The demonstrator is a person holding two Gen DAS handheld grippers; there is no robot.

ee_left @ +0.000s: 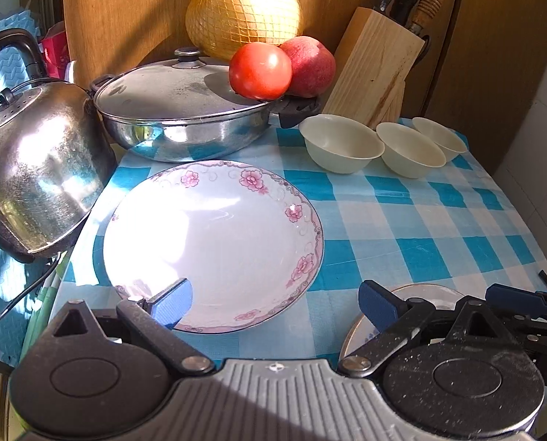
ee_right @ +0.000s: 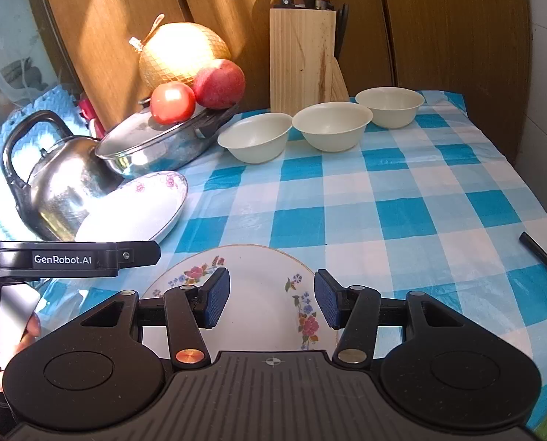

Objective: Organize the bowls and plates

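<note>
A deep white plate with pink flowers [ee_left: 214, 242] lies on the blue checked cloth beside the kettle; it also shows in the right wrist view [ee_right: 137, 213]. My left gripper [ee_left: 275, 307] is open, its left pad over this plate's near rim. A flat plate with coloured flowers [ee_right: 266, 301] lies at the near edge; my right gripper [ee_right: 271, 299] is open just above it, empty. That plate's rim also shows in the left wrist view [ee_left: 428, 294]. Three cream bowls [ee_right: 257, 141] [ee_right: 330, 125] [ee_right: 389, 104] stand in a row at the back.
A steel kettle [ee_left: 34, 169] and a lidded steel pan [ee_left: 178, 117] stand at the left, with a tomato [ee_left: 260, 71], a red fruit and a netted pomelo [ee_left: 244, 11] on and behind the pan. A wooden knife block [ee_right: 303, 58] stands behind the bowls. A black handle [ee_right: 542, 253] lies at the right edge.
</note>
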